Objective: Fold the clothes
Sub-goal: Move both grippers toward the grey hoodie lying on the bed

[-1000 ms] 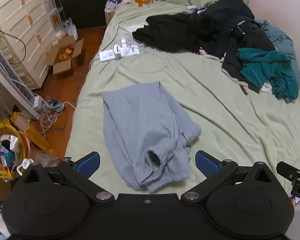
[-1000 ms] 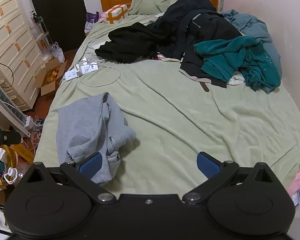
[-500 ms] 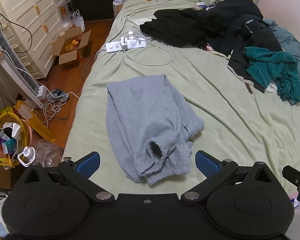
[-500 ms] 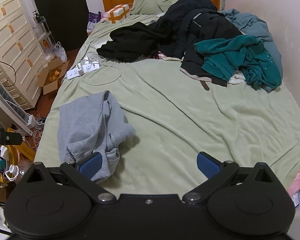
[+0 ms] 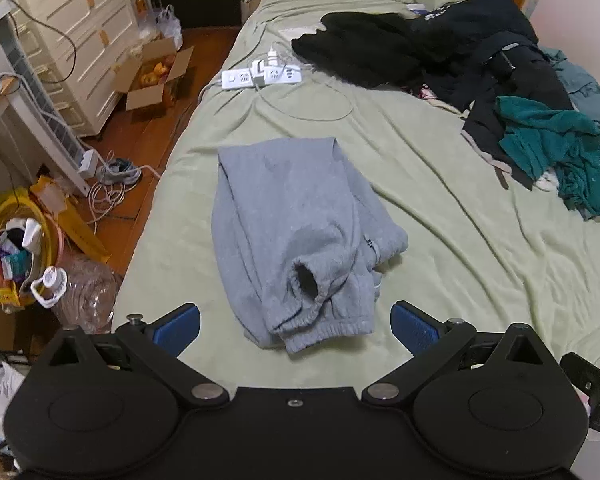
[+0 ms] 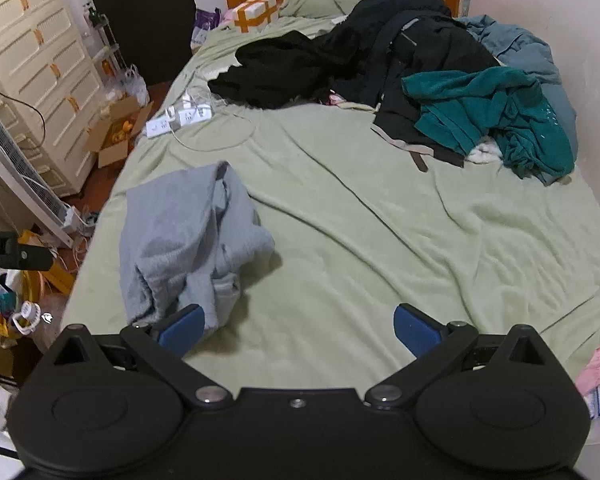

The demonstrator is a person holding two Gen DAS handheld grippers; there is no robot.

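Folded grey sweatpants (image 5: 296,236) lie on the green bedspread (image 5: 440,216) near the bed's left side, cuffs and waistband toward me. My left gripper (image 5: 296,326) hovers open just short of their near edge, holding nothing. In the right wrist view the same grey sweatpants (image 6: 188,240) lie left of centre, and my right gripper (image 6: 298,328) is open above bare bedspread (image 6: 380,240), its left finger over the pants' near corner. A heap of unfolded clothes sits at the far right: black garments (image 6: 360,52), a teal one (image 6: 496,120) and a blue-grey one (image 6: 516,44).
White power strips (image 5: 260,76) with cables lie on the bed beyond the pants. A wrapped box (image 6: 256,12) and pillows are at the headboard. Left of the bed stand a cream dresser (image 5: 72,36), a cardboard box (image 5: 152,76), a yellow bin (image 5: 20,248) and floor clutter. A wall runs along the right.
Both grippers have pulled back and risen slightly from the bed, staying open. The left wrist view has swung left, showing more floor. The sweatpants have not moved.
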